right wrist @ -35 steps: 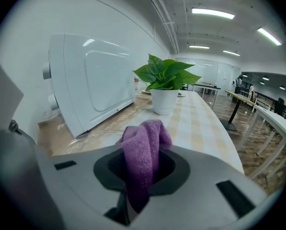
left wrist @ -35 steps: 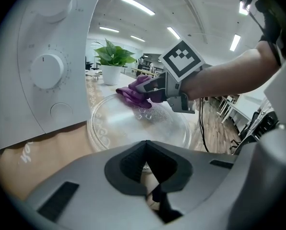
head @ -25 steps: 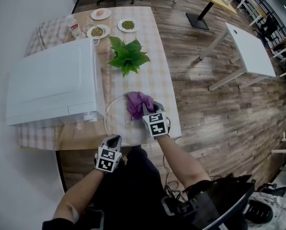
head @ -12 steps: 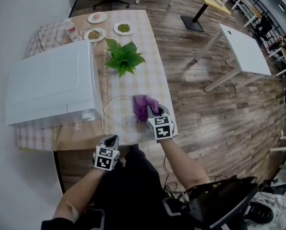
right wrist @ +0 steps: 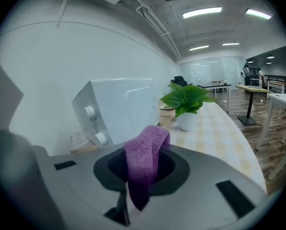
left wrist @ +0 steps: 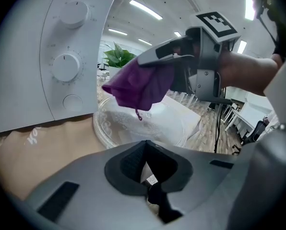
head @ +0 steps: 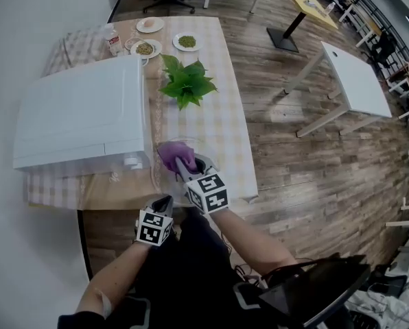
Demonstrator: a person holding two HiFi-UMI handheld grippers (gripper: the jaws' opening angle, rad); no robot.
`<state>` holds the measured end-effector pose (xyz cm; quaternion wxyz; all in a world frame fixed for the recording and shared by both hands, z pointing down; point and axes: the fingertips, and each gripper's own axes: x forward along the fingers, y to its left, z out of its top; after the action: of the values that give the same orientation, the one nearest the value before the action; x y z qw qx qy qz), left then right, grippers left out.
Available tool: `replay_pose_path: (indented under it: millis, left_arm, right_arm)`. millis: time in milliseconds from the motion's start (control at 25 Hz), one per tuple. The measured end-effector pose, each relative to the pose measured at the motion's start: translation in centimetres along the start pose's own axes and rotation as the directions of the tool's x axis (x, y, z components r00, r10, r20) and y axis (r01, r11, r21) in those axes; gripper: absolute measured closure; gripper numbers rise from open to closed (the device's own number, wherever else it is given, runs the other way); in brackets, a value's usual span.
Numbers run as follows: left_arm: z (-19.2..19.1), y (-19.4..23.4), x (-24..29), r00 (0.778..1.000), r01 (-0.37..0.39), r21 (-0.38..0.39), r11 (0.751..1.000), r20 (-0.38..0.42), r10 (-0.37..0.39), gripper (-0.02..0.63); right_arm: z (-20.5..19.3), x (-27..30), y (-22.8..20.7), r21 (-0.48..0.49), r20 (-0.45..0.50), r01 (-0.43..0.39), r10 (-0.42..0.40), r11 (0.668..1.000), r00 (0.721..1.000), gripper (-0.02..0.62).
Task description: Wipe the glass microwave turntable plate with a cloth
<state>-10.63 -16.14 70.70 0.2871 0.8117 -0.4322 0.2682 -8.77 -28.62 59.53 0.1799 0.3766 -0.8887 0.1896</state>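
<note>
Clamping the cloth [head: 169,154], R claw [head: 184,166] hung just over the plate [left wrist: 133,127]. L claw [head: 166,199] was closed, empty. Wiping prob. midway; more plate left.

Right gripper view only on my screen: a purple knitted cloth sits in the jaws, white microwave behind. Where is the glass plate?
Observer: The clear round glass turntable plate lies flat on the checked table beside the white microwave, below the right gripper.
Operator: Is the cloth on it?
Observer: The purple knitted cloth hangs over the plate; contact is unclear.
Operator: And the other gripper?
Observer: The left gripper is at the table's near edge, by the plate's rim.
</note>
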Motion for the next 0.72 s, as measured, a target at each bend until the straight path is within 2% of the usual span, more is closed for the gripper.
replay_pose_path:
  millis: [120, 280, 520, 720]
  left_arm:
    - [-0.1, -0.1, 0.0, 1.0, 0.009, 0.006, 1.0, -0.001, -0.009, 0.598]
    - [0.0, -0.1, 0.0, 1.0, 0.012, 0.018, 1.0, 0.001, -0.013, 0.598]
    - [-0.3, 0.0, 0.3, 1.0, 0.018, 0.024, 1.0, -0.021, -0.018, 0.598]
    - [-0.1, 0.0, 0.7, 1.0, 0.019, 0.014, 1.0, -0.019, -0.018, 0.598]
  right_arm:
    - [-1.7, 2.2, 1.7, -0.019, -0.048, -0.039, 0.038, 0.999, 0.998, 0.534]
    - [-4.9, 4.3, 2.4, -0.003, -0.132, -0.044, 0.044, 0.999, 0.99, 0.534]
    - [-7.0, 4.8, 0.8, -0.031, -0.198, -0.002, -0.005, 1.0, 0.98, 0.534]
    - [-7.8, 3.8, -2.2, -0.016, -0.221, 0.079, -0.08, 0.997, 0.972, 0.534]
